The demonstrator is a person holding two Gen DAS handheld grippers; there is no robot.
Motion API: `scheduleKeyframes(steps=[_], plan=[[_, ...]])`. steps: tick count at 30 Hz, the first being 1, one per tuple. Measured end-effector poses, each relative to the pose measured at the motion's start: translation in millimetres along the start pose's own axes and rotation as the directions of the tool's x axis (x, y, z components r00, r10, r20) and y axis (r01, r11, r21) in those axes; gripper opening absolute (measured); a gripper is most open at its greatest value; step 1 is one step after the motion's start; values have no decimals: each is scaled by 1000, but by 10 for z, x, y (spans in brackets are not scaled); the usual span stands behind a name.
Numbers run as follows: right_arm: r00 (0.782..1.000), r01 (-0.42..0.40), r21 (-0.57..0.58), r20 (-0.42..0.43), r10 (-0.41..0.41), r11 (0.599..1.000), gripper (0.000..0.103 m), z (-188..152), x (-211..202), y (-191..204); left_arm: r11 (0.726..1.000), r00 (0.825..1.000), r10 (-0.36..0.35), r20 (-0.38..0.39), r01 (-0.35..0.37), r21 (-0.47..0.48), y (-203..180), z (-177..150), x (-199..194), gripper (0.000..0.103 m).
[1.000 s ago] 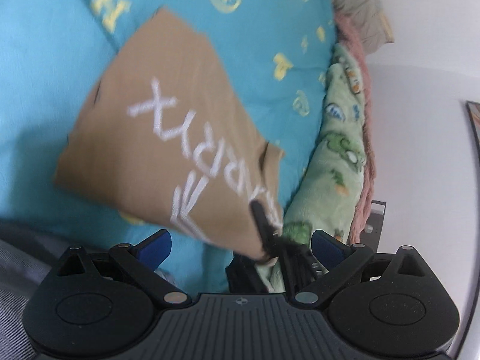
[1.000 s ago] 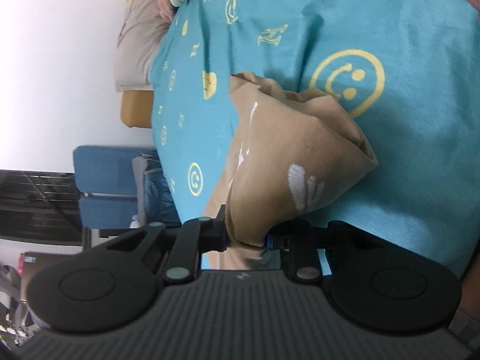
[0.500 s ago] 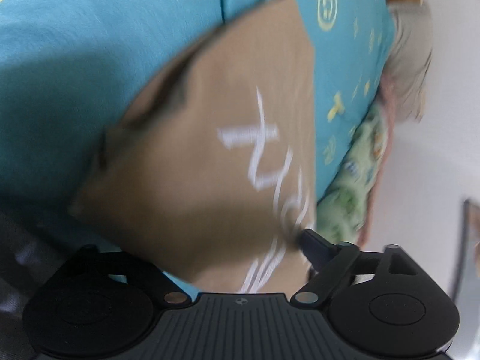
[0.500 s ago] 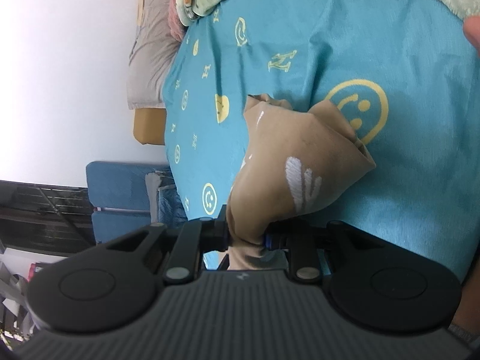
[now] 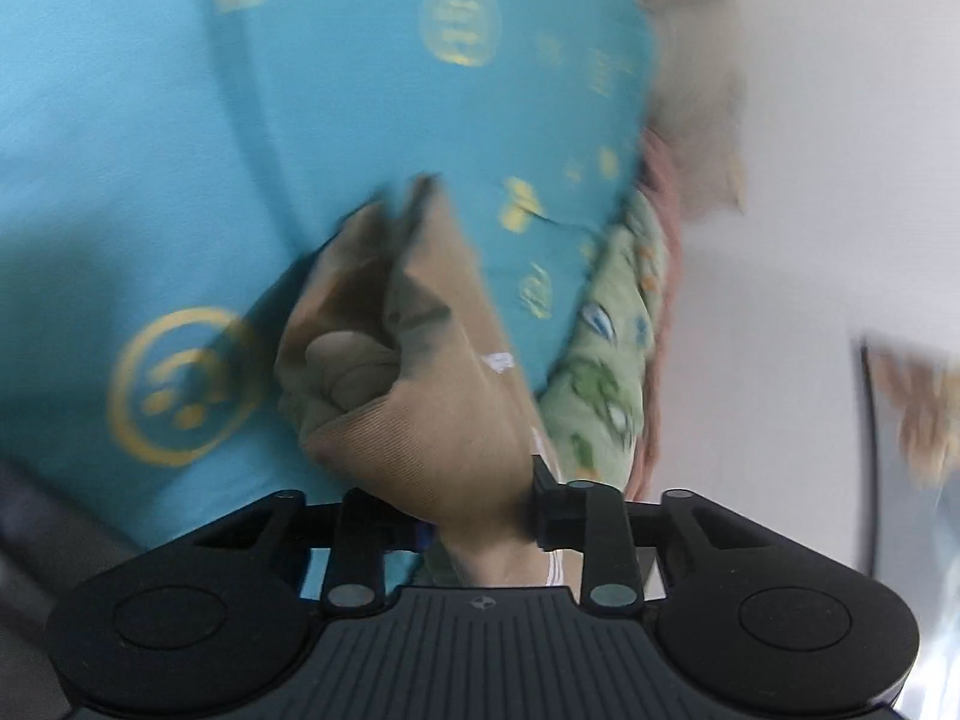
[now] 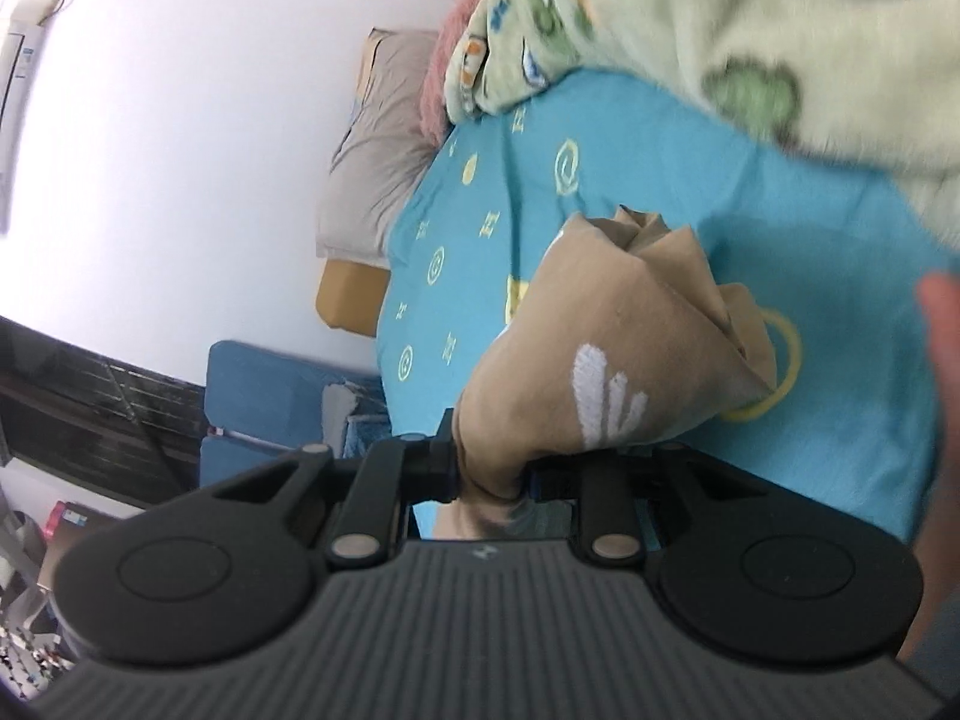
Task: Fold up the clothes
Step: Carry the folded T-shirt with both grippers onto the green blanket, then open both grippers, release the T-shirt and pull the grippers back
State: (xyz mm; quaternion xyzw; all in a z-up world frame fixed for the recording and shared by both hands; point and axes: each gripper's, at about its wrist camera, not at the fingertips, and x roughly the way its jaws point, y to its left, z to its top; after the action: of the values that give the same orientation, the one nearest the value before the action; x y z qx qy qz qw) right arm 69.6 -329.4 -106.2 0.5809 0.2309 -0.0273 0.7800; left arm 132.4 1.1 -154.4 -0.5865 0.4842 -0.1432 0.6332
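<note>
a: left wrist view first; what's the left gripper (image 5: 480,516) doing?

b: its jaws have just been closing, and now they pinch a bunched fold of the tan garment (image 5: 420,396); the cloth fills the gap between the two black fingers (image 5: 555,504) and bulges out ahead of them.

a: and where is the garment?

b: gathered in a lump rising from the gripper, in front of the blue bedsheet (image 5: 180,120); i cannot tell whether its far end touches the sheet; the picture is blurred; a scrap of white lettering shows on its right side.

a: anything around it?

b: a yellow smiley print (image 5: 180,387) on the sheet to the left; a green patterned blanket (image 5: 606,360) along the sheet's right edge, a pink cloth just beside it, then a white wall (image 5: 810,150).

a: now the right wrist view.

b: the right gripper (image 6: 492,471) is drawn in tight on another part of the same garment (image 6: 600,348); the cloth is squeezed thin between the jaws and fans out into folds beyond them, with a white printed mark on the near face.

a: where does it sit there?

b: in front of the bedsheet (image 6: 660,168); the green blanket (image 6: 750,30) lies heaped at the top right, a grey pillow (image 6: 384,138) at the far end of the bed, a blue chair (image 6: 270,396) beside the bed on the left; a blurred bit of hand (image 6: 942,348) shows at the right edge.
</note>
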Motion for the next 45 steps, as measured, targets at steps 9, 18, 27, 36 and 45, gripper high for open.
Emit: scheduleKeyframes(steps=[9,18,27,36,45], plan=[[994,43,-31,100,-39,999,24,1502,-381,367,965,987,65,-148,-25,260,-1759,-485,1284,29],[914,70,-265,404,44,962,24,3154,-1062,1020,795,950,-126,-286,269,544,-3324,-1572,2498,29],[914,353,-142,265,-308,925,24,3013,-769,-457,626,937,250,-243,35,779,-2001,-2057,3078,30],[903,396,-147,244,-355,906,37,2769,-790,-519,471,937,304,-174,11,882,-2203,-2093,2917,86],[849,463,-343,436,-299,817,95,2186,-1555,198,202,984,176,18,-54,978,-2594,-2536,1722,103]])
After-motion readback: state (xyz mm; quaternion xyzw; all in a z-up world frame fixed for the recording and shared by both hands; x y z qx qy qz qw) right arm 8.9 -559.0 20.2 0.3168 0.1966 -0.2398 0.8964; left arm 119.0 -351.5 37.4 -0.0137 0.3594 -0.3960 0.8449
